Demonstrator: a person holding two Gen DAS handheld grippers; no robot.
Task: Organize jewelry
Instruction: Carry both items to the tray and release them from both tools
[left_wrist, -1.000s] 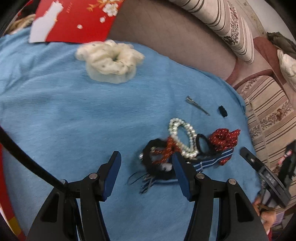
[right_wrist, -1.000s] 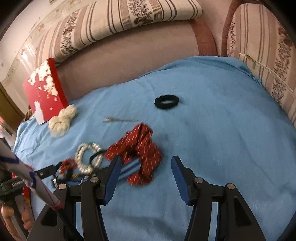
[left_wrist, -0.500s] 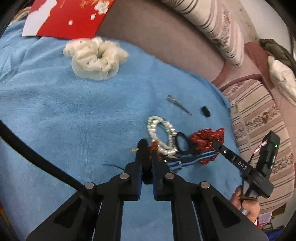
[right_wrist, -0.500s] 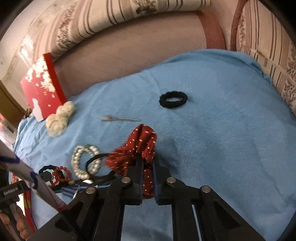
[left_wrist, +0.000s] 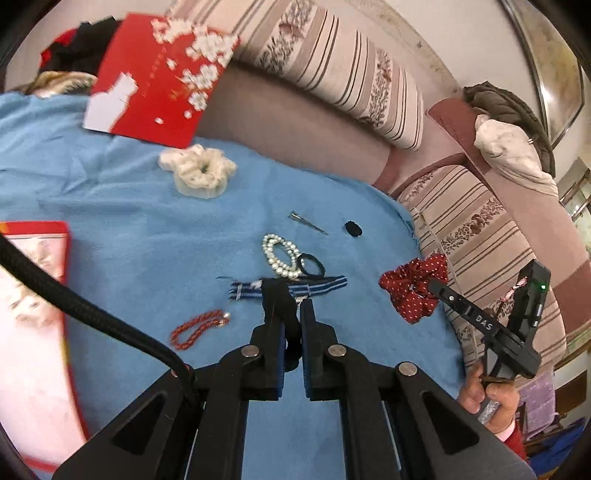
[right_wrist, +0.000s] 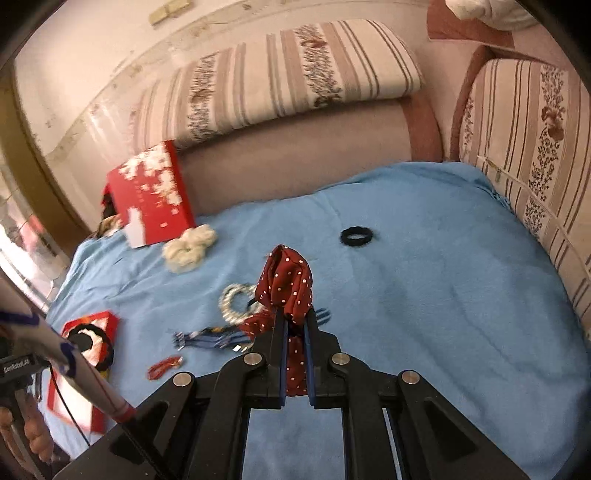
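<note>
On a blue blanket (left_wrist: 129, 229) spread over a striped sofa, two hand-held grippers each lift a hair accessory. The left gripper (left_wrist: 291, 317) is clamped on a black hair tie (left_wrist: 277, 299), raised clear of the blanket above a blue striped band (left_wrist: 325, 285) lying flat. The right gripper (right_wrist: 294, 328) is pinched closed on a red polka-dot scrunchie (right_wrist: 286, 284), whose fabric stands up beyond the fingertips and hangs down between them; seen from the left wrist, it is held off to the right, above the blanket's edge. Left lying on the blanket: a pearl bracelet (left_wrist: 275, 256) touching a thin black elastic (left_wrist: 312, 264) near the middle, a red bead bracelet (left_wrist: 195, 328) nearer on the left, a metal hair clip (left_wrist: 306, 221) and a thick black hair tie (right_wrist: 356, 235) farther back, and a cream scrunchie (left_wrist: 197, 171) at the far left just beside a red flowered box (left_wrist: 159, 74) that leans on the sofa back
</note>
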